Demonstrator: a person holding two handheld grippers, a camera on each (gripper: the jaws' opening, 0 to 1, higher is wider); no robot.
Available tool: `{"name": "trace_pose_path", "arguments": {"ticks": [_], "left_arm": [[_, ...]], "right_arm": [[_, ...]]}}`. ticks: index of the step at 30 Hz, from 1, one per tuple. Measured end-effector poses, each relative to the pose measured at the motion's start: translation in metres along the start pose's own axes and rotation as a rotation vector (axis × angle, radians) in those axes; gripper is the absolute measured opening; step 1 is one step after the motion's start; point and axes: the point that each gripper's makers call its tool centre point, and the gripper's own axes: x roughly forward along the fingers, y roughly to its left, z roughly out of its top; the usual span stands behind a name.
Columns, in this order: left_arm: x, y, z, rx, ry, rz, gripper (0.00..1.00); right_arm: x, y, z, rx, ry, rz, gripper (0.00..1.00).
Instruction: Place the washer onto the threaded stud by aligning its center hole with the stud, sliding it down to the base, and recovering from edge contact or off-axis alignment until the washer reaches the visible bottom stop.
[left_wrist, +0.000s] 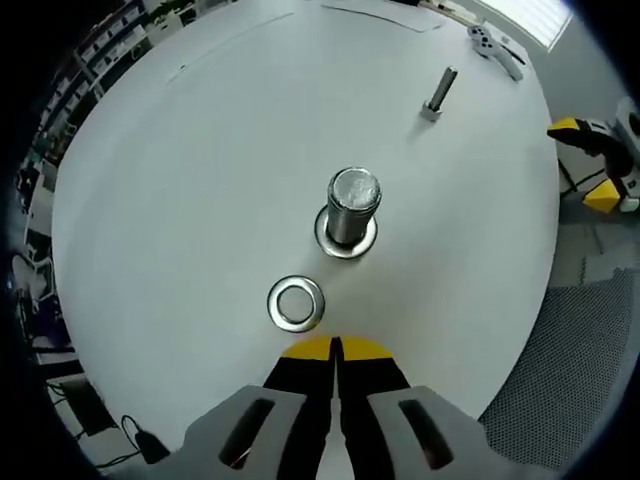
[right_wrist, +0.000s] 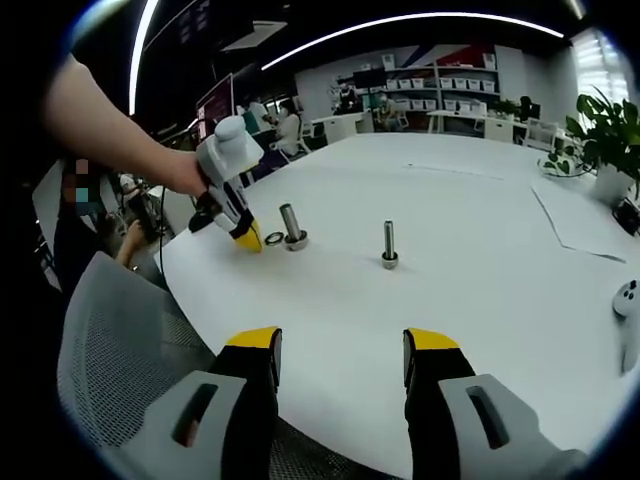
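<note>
Steel washer (left_wrist: 296, 303) flat, left jaws closed

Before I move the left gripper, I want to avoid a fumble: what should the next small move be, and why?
Probably open the left gripper and ease it forward over the loose washer. Its jaws are shut, just short of the washer, which lies flat on the white table beside the threaded stud, not yet picked up. The right gripper hangs open, far off.
</note>
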Motion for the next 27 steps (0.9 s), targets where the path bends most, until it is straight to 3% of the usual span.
{"name": "trace_pose_path", "arguments": {"ticks": [6,14,21,27], "left_arm": [[-0.001,0.003,-0.003,-0.031,0.009,-0.017,0.00],[-0.009,0.020,0.006,-0.020,-0.020,0.027,0.21],[-0.009,0.026,0.019,-0.010,-0.033,0.035,0.29],[0.000,0.021,0.022,0.007,-0.011,0.021,0.31]], "right_arm": [[-0.001,-0.001,0.000,0.006,-0.003,-0.003,0.52],[-0.001,-0.001,0.001,0.004,-0.007,-0.005,0.52],[-0.001,-0.002,0.002,0.008,-0.009,-0.007,0.52],[-0.001,-0.003,0.001,0.012,-0.006,-0.009,0.52]]}}
